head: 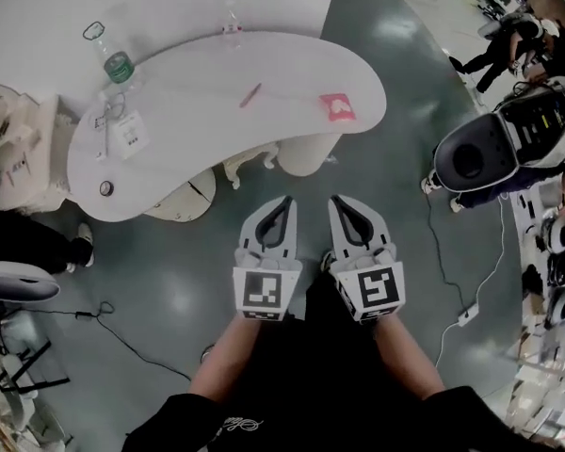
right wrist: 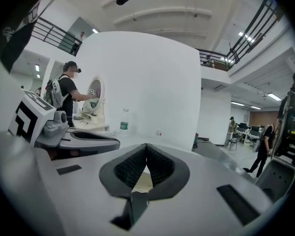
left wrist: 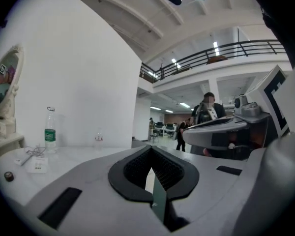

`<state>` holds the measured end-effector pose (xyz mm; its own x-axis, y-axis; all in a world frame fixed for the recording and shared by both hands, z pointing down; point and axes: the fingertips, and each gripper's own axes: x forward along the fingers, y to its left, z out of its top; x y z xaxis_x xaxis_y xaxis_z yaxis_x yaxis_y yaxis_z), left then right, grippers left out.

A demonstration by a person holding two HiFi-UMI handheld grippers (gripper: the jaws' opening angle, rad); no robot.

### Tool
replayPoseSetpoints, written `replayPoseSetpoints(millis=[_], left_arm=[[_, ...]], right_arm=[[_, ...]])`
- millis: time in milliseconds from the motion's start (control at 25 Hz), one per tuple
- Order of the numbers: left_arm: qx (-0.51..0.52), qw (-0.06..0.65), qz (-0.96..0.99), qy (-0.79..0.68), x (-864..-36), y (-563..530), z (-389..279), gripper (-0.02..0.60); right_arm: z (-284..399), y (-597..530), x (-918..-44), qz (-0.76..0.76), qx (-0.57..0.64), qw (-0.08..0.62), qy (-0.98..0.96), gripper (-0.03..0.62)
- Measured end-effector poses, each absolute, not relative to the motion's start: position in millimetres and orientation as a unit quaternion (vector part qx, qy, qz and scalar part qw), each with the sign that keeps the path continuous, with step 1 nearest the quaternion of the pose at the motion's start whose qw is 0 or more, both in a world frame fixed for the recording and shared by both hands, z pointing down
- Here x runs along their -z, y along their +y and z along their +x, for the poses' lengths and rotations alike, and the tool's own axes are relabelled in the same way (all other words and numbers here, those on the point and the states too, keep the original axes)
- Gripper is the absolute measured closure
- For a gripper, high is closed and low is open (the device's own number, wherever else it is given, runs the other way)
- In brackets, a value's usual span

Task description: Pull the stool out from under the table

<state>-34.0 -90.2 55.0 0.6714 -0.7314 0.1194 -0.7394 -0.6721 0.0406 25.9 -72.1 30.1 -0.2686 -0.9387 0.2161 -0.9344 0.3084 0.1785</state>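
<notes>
- White kidney-shaped table (head: pixel 217 111) stands on a grey-green glossy floor (head: pixel 160 290), its curved near edge facing the person.
- Pale stool (head: pixel 243 164) sits tucked beneath that near edge. Only a carved, curly part of it peeks out, just left of the table's thick round leg (head: pixel 306 154).
- On the tabletop lie a green-labelled bottle (head: pixel 116 60), a lanyard card (head: pixel 129 133), a pink pen (head: pixel 250 95) and a pink packet (head: pixel 337 106), all well apart from each other.
- Left gripper (head: pixel 282 201) hangs over the floor, near the table edge and apart from the stool. In the left gripper view its jaws are pressed together with nothing between them (left wrist: pixel 151 151).
- Right gripper (head: pixel 339 200) is held just beside the left, pointing the same way. In the right gripper view its jaws are likewise closed tight on nothing (right wrist: pixel 146 147).
- Neither gripper touches the stool or the table.
</notes>
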Motion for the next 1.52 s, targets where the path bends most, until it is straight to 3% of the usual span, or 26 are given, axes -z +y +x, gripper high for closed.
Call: replayPoseSetpoints(millis=[360, 880, 1080, 1360, 1520], left_arm=[[-0.129, -0.007, 0.862, -0.49, -79, -83, -43, 0.575], [-0.192, 0.004, 0.823, -0.534, -123, -33, 63, 0.575], [-0.191, 0.024, 0.801, -0.567, -166, -43, 45, 0.575], [-0.185, 0.039, 0.786, -0.588, -251, -75, 27, 0.575], [-0.168, 0.085, 0.758, -0.624, -308, -66, 8, 0.575]], right_arm=[[9, -75, -63, 0.448, 0.012, 0.174, -0.877, 0.588], [142, -48, -123, 0.316, 0.047, 0.247, -0.915, 0.588], [136, -60, -182, 0.265, 0.09, 0.286, -0.917, 0.588], [113, -111, -264, 0.286, 0.001, 0.241, -0.928, 0.588], [107, -114, -313, 0.294, 0.007, 0.256, -0.921, 0.588]])
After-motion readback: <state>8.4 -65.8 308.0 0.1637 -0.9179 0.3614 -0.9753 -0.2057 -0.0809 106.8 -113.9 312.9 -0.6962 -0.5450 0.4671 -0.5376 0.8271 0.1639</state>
